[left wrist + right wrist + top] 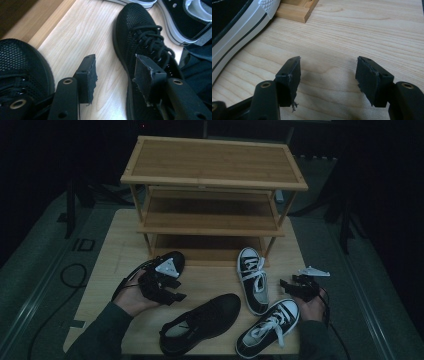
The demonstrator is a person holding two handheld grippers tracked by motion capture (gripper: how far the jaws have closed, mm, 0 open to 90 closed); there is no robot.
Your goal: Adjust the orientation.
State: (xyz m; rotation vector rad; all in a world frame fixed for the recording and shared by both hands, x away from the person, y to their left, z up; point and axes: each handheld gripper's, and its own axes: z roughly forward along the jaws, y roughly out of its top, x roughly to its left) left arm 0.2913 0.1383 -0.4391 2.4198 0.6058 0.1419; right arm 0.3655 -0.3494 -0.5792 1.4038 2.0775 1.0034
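Evidently nothing is sitting on the three-tier bamboo shoe rack [212,195] yet; both the left gripper [175,296] and right gripper [286,284] are gaping empty beside four shoes on the bench [115,250].

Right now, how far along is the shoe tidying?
Nothing looks done: the rack has all three shelves bare, and four shoes sit on the table. In hand: the left gripper hovers open between the two black mesh shoes, gripping neither. The right gripper is open over bare wood beside the two sneakers. Probably left: shelving every shoe.
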